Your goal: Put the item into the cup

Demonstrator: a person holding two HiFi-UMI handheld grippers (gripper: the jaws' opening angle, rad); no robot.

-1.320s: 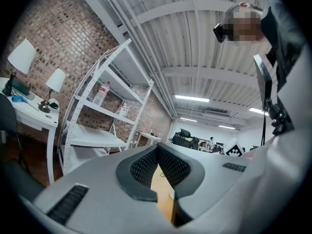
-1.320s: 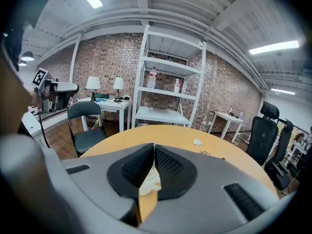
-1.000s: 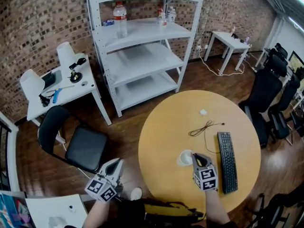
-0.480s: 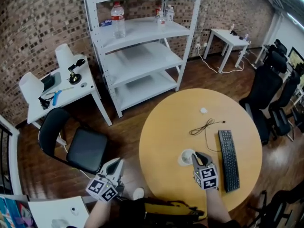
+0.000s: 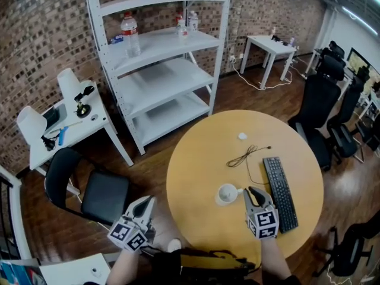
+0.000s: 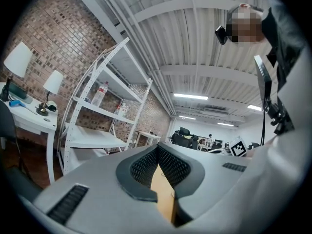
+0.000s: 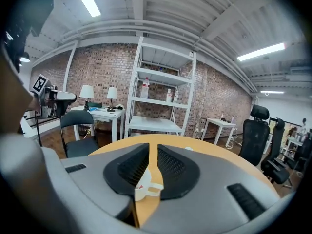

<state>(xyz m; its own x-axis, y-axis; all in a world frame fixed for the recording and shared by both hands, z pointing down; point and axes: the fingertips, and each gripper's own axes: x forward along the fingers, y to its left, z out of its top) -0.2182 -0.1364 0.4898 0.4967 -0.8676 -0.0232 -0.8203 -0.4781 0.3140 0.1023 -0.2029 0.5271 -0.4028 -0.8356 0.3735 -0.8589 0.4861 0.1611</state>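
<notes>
A white cup [image 5: 227, 193] with a handle stands on the round wooden table [image 5: 202, 153]. My right gripper [image 5: 254, 193] hovers just right of the cup, apart from it, its jaws a narrow gap apart with nothing between them. In the right gripper view [image 7: 152, 148] the cup [image 7: 143, 182] stands just beyond the jaws, and something red shows at its rim. My left gripper [image 5: 145, 204] hangs off the table's left side over the floor. In the left gripper view [image 6: 157, 150] its pads meet at the tips and hold nothing.
A black keyboard [image 5: 279, 192] lies right of my right gripper. A black cable [image 5: 246, 155] and a small white object [image 5: 242, 136] lie farther back on the table. A black chair [image 5: 95, 189] stands left; white shelving [image 5: 160, 70] and a side table [image 5: 59, 123] are behind.
My right gripper has drawn back to the right, away from the cup, and its jaws have parted. The head view has shifted. My left gripper has stayed where it was.
</notes>
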